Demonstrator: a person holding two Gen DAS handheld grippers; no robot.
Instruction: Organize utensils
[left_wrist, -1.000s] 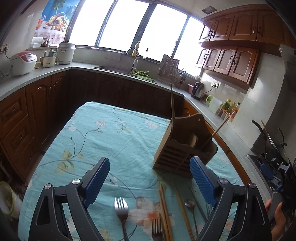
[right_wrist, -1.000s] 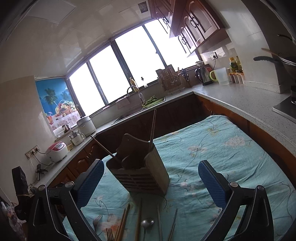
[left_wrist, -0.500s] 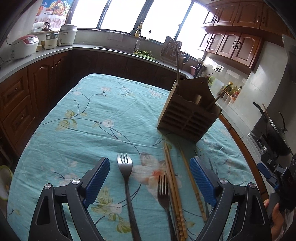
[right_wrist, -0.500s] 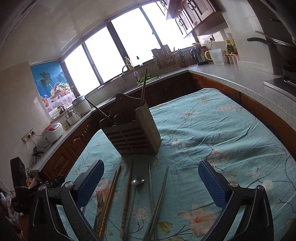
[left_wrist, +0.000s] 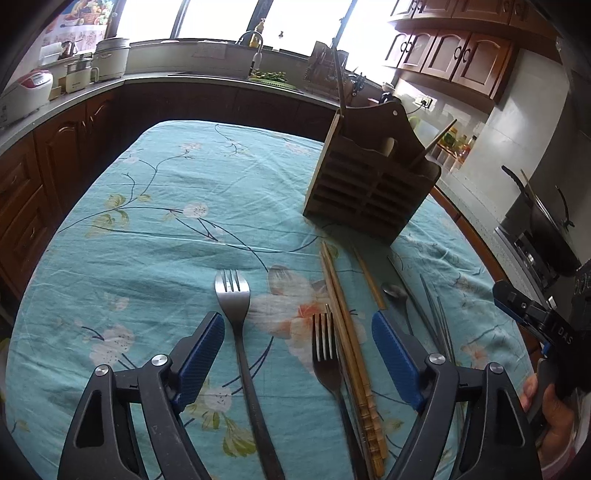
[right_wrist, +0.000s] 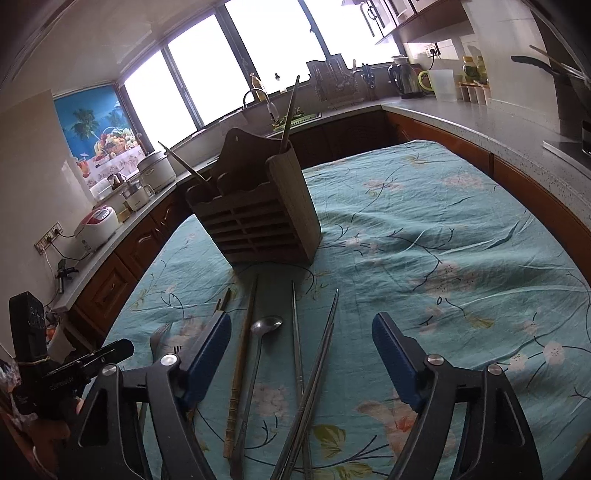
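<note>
My left claw (left_wrist: 297, 354) is closing with nothing pinched yet, its blue pads straddling two forks on the surface (left_wrist: 177, 206): the larger fork (left_wrist: 236, 325) is lying just inside the left pad, the smaller fork (left_wrist: 327, 354) nearer the right pad, with the paired wooden chopsticks (left_wrist: 343, 325) touching alongside it. My right claw (right_wrist: 301, 354) is also closing on nothing, hovering over a spoon (right_wrist: 258, 350), a lone wooden chopstick (right_wrist: 242, 354) to its left and the metal chopsticks (right_wrist: 314, 354) crossing to its right. Every piece is lying with its long axis running near to far, roughly in line with each claw's reach (so I'm judging a straight descent should pinch across a handle). The forks are sitting nearer my left hand, the spoon and metal chopsticks nearer my right. Beyond them, at the far end of the row, the wooden utensil holder (left_wrist: 369, 184) is standing upright, already holding a couple of sticks leaning out of its compartments.
</note>
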